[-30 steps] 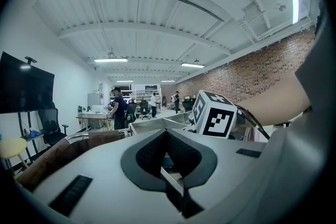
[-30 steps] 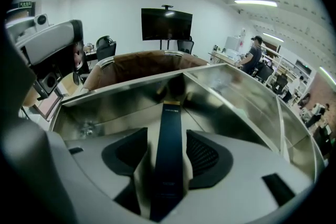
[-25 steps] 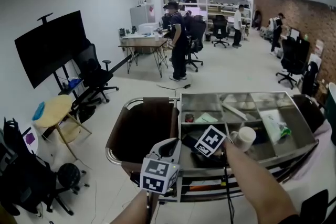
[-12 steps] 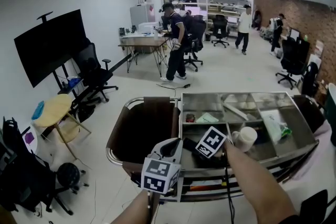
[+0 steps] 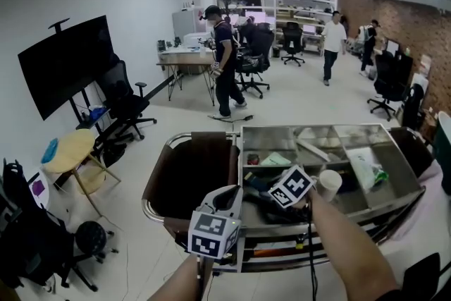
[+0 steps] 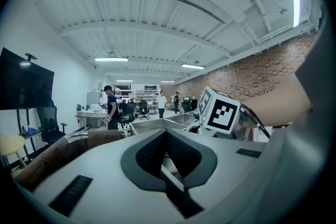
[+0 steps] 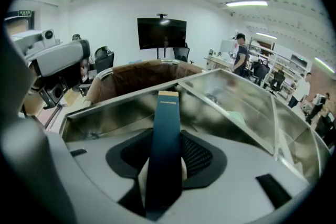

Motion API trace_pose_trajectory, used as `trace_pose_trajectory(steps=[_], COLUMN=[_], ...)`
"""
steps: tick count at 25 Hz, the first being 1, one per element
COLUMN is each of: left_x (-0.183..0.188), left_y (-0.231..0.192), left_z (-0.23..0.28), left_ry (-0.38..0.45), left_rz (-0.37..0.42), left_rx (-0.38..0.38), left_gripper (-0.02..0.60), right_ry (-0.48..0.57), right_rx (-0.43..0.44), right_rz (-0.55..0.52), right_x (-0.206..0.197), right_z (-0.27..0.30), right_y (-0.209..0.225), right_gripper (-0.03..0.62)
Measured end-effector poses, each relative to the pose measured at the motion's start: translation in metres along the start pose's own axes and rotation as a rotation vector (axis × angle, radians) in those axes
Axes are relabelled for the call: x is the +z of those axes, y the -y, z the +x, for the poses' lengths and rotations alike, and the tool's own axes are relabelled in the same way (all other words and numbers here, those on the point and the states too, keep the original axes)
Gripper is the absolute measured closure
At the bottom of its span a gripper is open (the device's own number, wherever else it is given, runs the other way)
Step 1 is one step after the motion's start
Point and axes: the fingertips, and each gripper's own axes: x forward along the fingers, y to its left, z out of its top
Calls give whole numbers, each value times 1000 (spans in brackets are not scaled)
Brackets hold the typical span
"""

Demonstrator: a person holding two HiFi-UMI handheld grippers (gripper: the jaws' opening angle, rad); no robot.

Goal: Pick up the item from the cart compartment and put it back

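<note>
The right tool [image 7: 167, 157] was clenched on a slim dark teal cardboard box [image 7: 168, 113], its ribbed black pads pressed against the box's flat, smooth sides. The box stuck out long and straight past the pads, with a pale band at its far end. It was held at the front left compartment of the polished steel cart [image 5: 310, 127]; I could not tell whether it touched the compartment floor. The cart's top was a shallow tray split by thin, shiny sheet-metal dividers with sharp, straight edges. A white paper cup [image 5: 328, 183] stood just beside the right tool. A soft brown fabric bag [image 5: 190, 176] hung in a rounded tube frame at the cart's left end.

The left tool [image 6: 167, 149] was closed with nothing in it, held near the cart's front edge, apart from the tray.

Pale, bare floor spread out to the left of the cart and beyond it. A round yellow table [image 5: 70, 149] and a walking person [image 5: 222, 60] were well apart from it
</note>
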Motion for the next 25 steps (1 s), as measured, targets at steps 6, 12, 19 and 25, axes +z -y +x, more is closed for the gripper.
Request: trace_pose_trajectory(steps=[6, 12, 19, 25], left_x=[10, 19, 29, 37], left_y=[8, 15, 23, 43], left_z=[0, -12, -30, -49], left_ry=[27, 40, 58, 70], left_rz=[11, 3, 6, 19], left_rx=[6, 10, 25, 8], left_gripper=[581, 581, 581, 581], right_ry=[210, 435, 613, 709], right_rx=[-52, -90, -122, -186], right_rz=[90, 182, 242, 262], right_x=[28, 48, 41, 6], right_z=[-45, -113, -193, -241], right_y=[14, 12, -1, -25], right_gripper=[401, 401, 401, 401])
